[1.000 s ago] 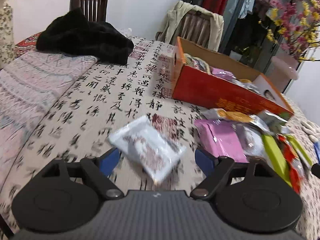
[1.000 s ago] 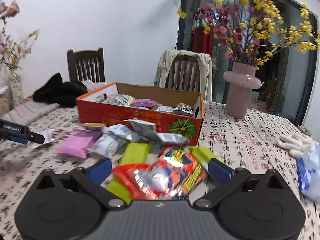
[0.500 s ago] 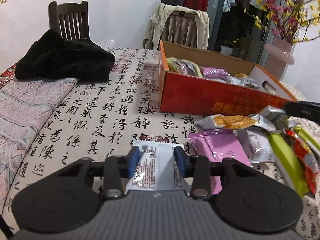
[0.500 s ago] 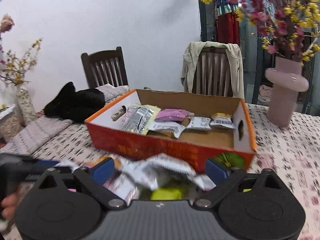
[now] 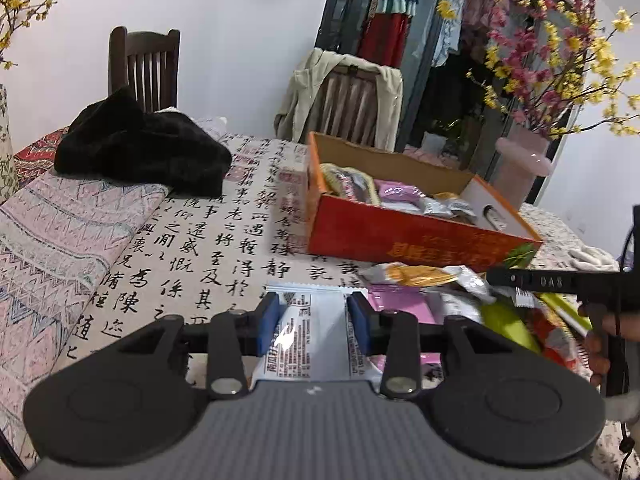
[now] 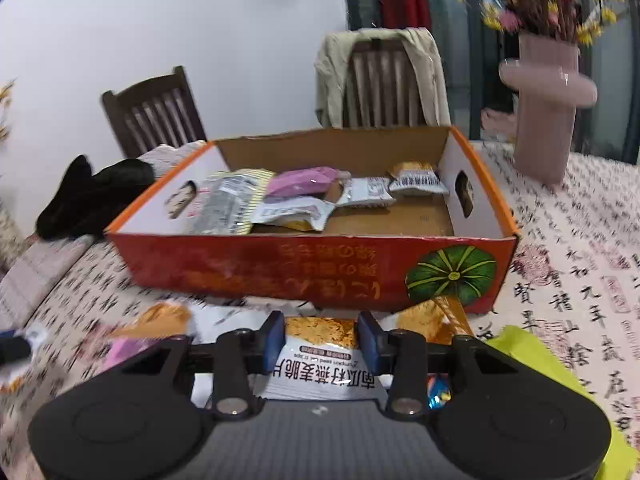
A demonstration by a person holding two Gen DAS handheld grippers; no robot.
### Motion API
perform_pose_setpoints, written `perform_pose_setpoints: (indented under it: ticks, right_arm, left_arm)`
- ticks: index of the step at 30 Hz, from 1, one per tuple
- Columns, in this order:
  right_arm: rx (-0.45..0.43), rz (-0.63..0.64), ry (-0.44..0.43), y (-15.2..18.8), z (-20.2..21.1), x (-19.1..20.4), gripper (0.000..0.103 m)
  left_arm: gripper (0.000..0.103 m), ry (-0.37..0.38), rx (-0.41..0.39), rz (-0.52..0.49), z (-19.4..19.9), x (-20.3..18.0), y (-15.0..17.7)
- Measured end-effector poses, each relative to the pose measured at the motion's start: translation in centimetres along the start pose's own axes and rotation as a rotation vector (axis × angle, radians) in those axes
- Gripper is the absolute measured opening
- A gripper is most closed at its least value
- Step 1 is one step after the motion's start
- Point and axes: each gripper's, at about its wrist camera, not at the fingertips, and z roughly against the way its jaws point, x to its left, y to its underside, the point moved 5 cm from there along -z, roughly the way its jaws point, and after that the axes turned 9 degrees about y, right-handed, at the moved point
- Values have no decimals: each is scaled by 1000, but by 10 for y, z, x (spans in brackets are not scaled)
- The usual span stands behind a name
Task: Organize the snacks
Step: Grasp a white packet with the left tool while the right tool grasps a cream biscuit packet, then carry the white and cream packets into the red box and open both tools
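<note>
Jaws of both grippers, left gripper (image 5: 312, 322) and right gripper (image 6: 320, 338), each clamp 1 packet, the right nearer, just before the orange box (image 6: 256, 268).

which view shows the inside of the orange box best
The right wrist view. It looks down over the near wall of the orange box, so the cardboard floor and the snack packets lying toward its left and back are plain. The left wrist view sees the box from a lower corner angle, with only packet tops showing above the wall.
</note>
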Motion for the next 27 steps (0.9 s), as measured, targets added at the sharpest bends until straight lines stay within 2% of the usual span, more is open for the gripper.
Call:
perform_pose_setpoints:
  ticks: [9, 13, 18, 22, 27]
  right_arm:
    - [-150, 24, -56, 39, 104, 2, 39]
    - [-177, 54, -59, 62, 135, 8, 39]
    - [-180, 41, -81, 75, 151, 5, 39]
    - [-186, 23, -92, 75, 149, 0, 39]
    - [-218, 36, -137, 48, 141, -1, 39]
  left_arm:
    - [39, 37, -26, -31, 34, -27, 13]
    - [39, 57, -20, -50, 40, -42, 21]
    - [39, 74, -27, -78, 45, -59, 22]
    - [39, 68, -24, -91, 40, -65, 18]
    - [39, 77, -55, -116, 18, -68, -19]
